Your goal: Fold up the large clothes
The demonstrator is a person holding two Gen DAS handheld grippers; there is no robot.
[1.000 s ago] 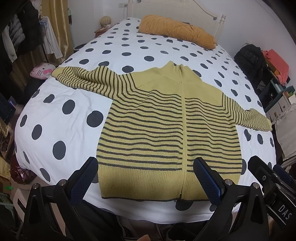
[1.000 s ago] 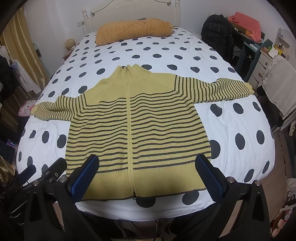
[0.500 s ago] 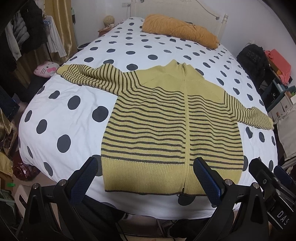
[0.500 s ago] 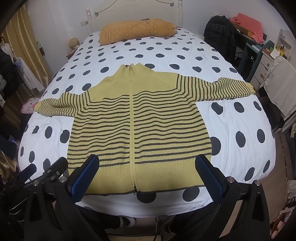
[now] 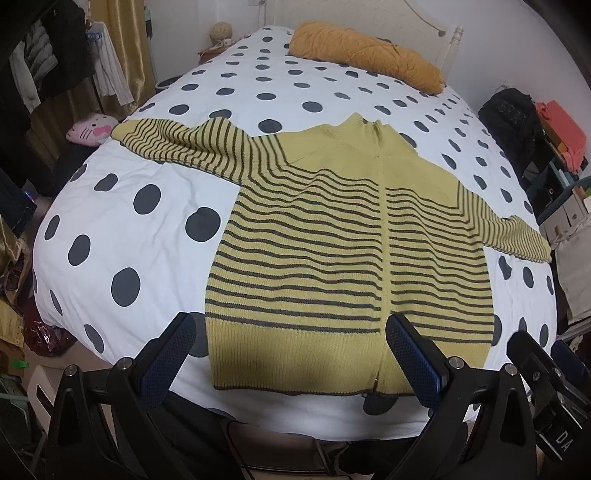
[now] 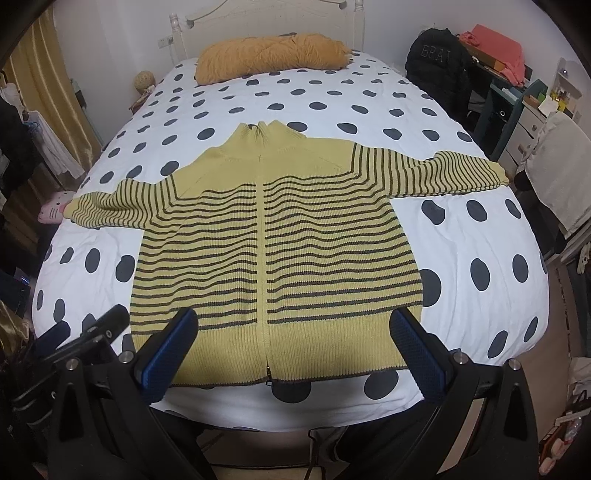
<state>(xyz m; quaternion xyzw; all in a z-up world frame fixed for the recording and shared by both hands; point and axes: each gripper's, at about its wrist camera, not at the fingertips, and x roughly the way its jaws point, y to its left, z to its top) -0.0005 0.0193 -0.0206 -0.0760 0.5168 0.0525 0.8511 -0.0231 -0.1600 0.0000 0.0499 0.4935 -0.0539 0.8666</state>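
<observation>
Sweater lies flat, hem at the bed's near edge (sleeves reach both sides); left gripper and right gripper both spread wide, holding nothing.

Place: a home bedroom.
Bed: white headboard, polka-dot duvet, mustard pillow.
Left side: gold curtains, hanging clothes, pink cat plush.
Right side: black backpack, drawers.

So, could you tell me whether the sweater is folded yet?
Not yet: the sweater lies spread flat on the bed, both sleeves out.
</observation>
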